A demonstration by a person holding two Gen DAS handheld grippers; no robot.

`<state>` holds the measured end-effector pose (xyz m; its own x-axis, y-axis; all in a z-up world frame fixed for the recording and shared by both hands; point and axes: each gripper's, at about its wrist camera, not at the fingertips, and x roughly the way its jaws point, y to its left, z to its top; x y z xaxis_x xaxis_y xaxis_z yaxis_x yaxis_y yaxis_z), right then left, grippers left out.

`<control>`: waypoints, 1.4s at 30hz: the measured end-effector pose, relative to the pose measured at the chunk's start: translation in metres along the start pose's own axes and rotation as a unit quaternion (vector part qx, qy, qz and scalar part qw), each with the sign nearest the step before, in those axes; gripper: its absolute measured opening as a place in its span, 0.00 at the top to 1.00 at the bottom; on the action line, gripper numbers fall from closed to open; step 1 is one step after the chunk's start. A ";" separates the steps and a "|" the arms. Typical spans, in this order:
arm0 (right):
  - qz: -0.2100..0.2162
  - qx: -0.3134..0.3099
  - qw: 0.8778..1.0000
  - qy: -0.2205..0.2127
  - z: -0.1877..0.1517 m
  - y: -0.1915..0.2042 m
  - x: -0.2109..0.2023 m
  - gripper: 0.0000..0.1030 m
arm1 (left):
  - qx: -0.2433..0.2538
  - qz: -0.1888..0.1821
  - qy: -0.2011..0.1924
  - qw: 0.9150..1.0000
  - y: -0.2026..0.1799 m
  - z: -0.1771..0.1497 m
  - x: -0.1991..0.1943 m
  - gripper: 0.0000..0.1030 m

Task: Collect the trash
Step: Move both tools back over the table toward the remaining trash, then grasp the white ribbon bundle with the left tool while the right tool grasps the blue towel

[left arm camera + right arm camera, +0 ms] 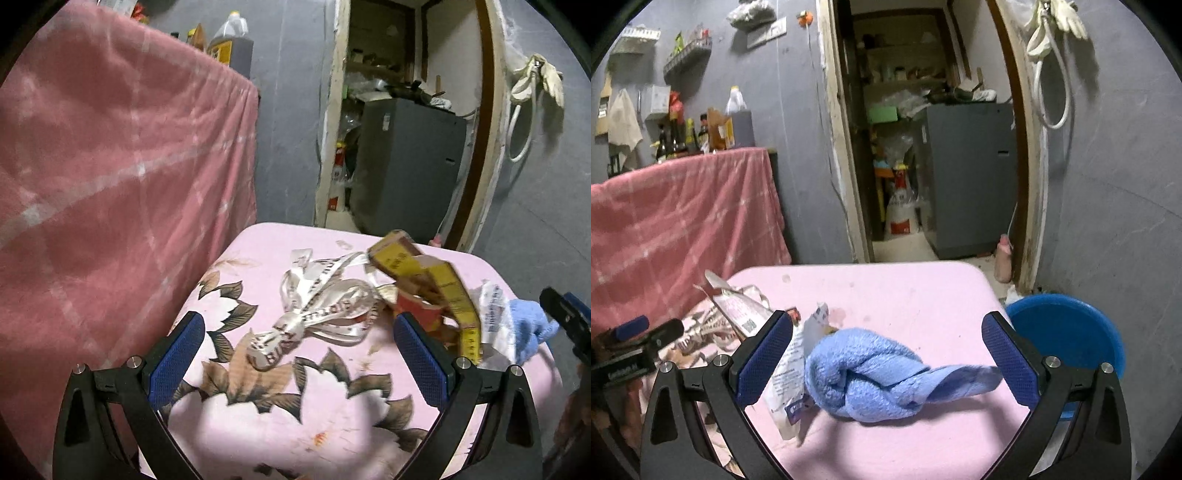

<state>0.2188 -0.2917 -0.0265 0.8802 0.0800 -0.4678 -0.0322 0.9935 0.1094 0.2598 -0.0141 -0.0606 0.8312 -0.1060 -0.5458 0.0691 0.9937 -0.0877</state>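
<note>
Both grippers hang empty with fingers spread wide: the left gripper (299, 354) frames the white ribbon (317, 317) at centre frame, the right gripper (886, 358) the blue cloth (871, 376). The loose ribbon loops could slip a pinch, or snag the yellow box (424, 273) at right. Only the right view shows the blue bin (1071, 332) at lower right.

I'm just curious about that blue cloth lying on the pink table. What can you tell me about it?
The blue cloth looks like soft terry towelling, light blue, bunched into a loose knot with one flat tail trailing toward the blue bin. It lies on the pink table, its left edge against a crumpled white wrapper. The open right gripper straddles it without touching.
</note>
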 end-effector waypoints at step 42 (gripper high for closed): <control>0.016 0.023 0.994 0.110 -0.025 0.035 0.014 0.41 | -0.004 -0.046 0.130 0.990 -0.012 -0.006 0.036 0.85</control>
<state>0.2180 -0.2534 -0.0507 0.7545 0.1331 -0.6427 -0.0328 0.9857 0.1655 0.2862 -0.0297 -0.0842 0.6517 -0.2030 -0.7308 0.1329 0.9792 -0.1536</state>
